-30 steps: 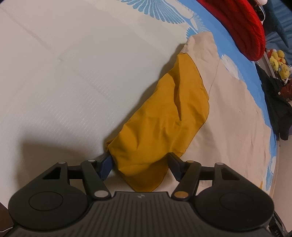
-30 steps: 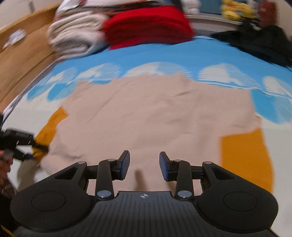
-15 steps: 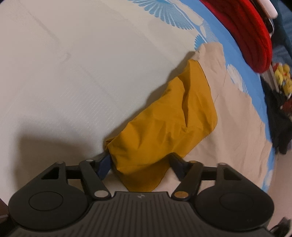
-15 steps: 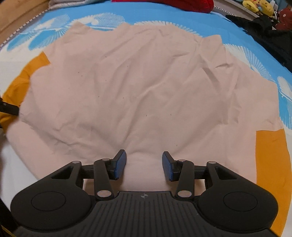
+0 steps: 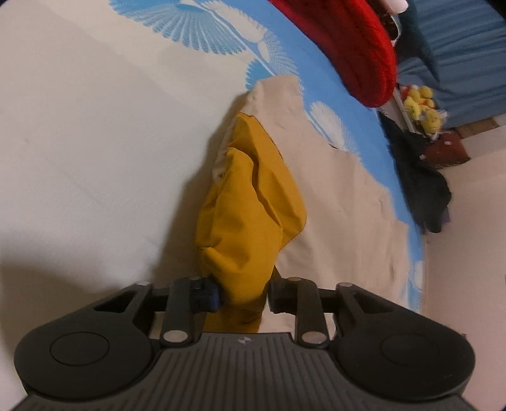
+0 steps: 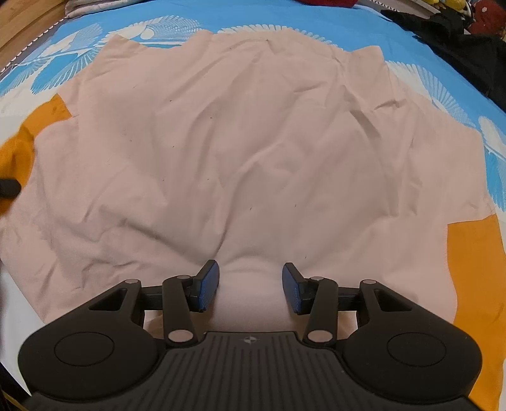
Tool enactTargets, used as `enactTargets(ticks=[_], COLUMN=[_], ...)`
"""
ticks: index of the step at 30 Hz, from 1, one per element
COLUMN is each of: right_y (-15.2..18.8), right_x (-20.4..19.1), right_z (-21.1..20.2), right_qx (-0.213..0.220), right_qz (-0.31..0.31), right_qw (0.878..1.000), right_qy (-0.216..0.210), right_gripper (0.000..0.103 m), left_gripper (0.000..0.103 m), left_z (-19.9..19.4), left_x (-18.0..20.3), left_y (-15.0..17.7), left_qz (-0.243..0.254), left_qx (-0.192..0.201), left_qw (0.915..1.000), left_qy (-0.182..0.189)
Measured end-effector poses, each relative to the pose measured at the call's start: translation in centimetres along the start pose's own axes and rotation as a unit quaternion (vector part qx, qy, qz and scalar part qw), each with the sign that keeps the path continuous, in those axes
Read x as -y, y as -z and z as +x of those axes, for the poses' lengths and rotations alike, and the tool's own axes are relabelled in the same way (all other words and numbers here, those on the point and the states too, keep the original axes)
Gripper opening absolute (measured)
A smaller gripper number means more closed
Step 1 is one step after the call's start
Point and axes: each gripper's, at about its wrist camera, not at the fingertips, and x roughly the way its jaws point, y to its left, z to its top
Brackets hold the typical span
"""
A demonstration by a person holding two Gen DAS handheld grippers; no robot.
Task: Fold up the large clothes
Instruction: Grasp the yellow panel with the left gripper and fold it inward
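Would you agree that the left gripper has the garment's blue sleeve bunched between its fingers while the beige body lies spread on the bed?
Not quite: the sleeve bunched between the fingers of the closing left gripper is mustard yellow, not blue, as the left wrist view shows. The beige body does lie spread on the bed.

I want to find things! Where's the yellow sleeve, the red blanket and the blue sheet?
yellow sleeve [image 5: 249, 221], left wrist view, middle of the bunched cloth.
red blanket [image 5: 357, 47], left wrist view, its folded edge.
blue sheet [image 6: 221, 15], right wrist view, bare part beyond the shirt.
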Motion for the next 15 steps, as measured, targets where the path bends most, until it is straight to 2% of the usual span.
enactTargets(ticks=[2, 3, 6, 8, 9, 11, 12, 15], right_y=[-0.2, -0.3, -0.4, -0.4, -0.5, -0.5, -0.6, -0.7], right_x=[0.0, -0.1, -0.2, 0.2, 0.3, 0.5, 0.6, 0.6], right_z=[0.0, 0.0, 0.0, 0.0, -0.1, -0.2, -0.1, -0.2], right_qx=[-0.003, -0.005, -0.007, -0.006, -0.006, -0.006, -0.006, -0.008], right_qz=[0.000, 0.000, -0.001, -0.001, -0.001, 0.000, 0.003, 0.011], right_qw=[1.000, 1.000, 1.000, 1.000, 1.000, 1.000, 1.000, 1.000], right_qy=[-0.001, -0.002, -0.004, -0.007, -0.007, -0.008, -0.008, -0.004], right_gripper=[0.047, 0.047, 0.047, 0.047, 0.047, 0.047, 0.047, 0.047], left_gripper=[0.056, 0.058, 0.061, 0.059, 0.047, 0.028, 0.024, 0.019], left_z=[1.0, 1.4, 2.3, 2.7, 2.7, 2.4, 2.2, 0.8], left_x=[-1.0, -1.5, -2.3, -1.8, -1.6, -1.2, -1.0, -0.5], left_y=[-0.4, -0.5, -1.1, -1.3, -1.3, -1.2, -1.2, -1.4], left_qz=[-0.014, -0.021, -0.046, -0.035, -0.022, -0.004, 0.001, 0.026], left_qx=[-0.019, -0.028, -0.038, -0.043, -0.044, -0.042, -0.039, -0.025], left_qw=[0.9995, 0.9989, 0.9979, 0.9983, 0.9986, 0.9990, 0.9992, 0.9993], left_qy=[-0.022, -0.030, -0.023, -0.018, -0.019, -0.015, -0.008, 0.002])
